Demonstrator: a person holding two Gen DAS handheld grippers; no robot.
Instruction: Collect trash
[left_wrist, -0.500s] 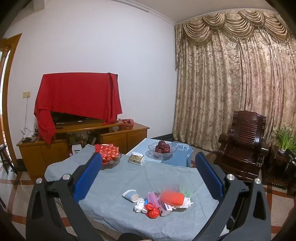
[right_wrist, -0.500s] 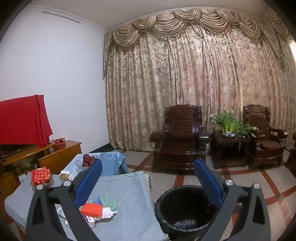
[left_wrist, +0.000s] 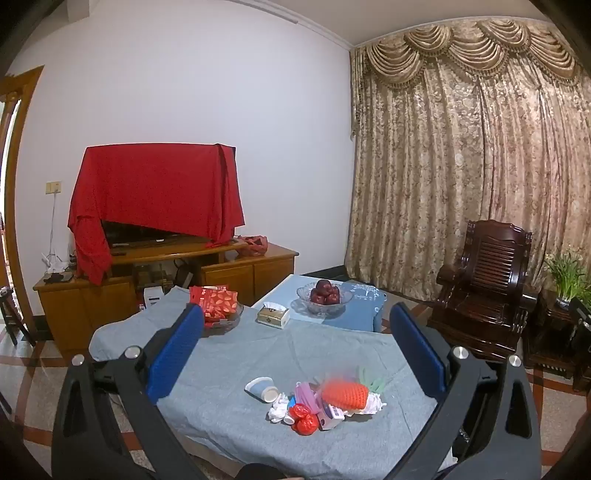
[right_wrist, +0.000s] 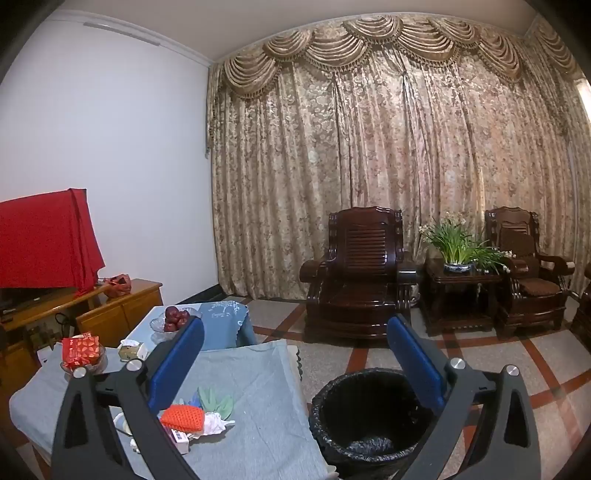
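Left gripper: jaws wide, holding nothing. Right gripper: jaws wide, holding nothing. Trash pile on grey tablecloth, 6 o'clock of left gripper. Black bin at 5 o'clock in right view.

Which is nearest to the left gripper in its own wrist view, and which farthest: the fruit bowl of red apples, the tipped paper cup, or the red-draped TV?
1. Tipped paper cup, on the grey cloth just ahead of the left gripper, whose jaws are open.
2. Fruit bowl of red apples, mid-table, on the blue cloth.
3. Red-draped TV, on the cabinet by the wall, left.
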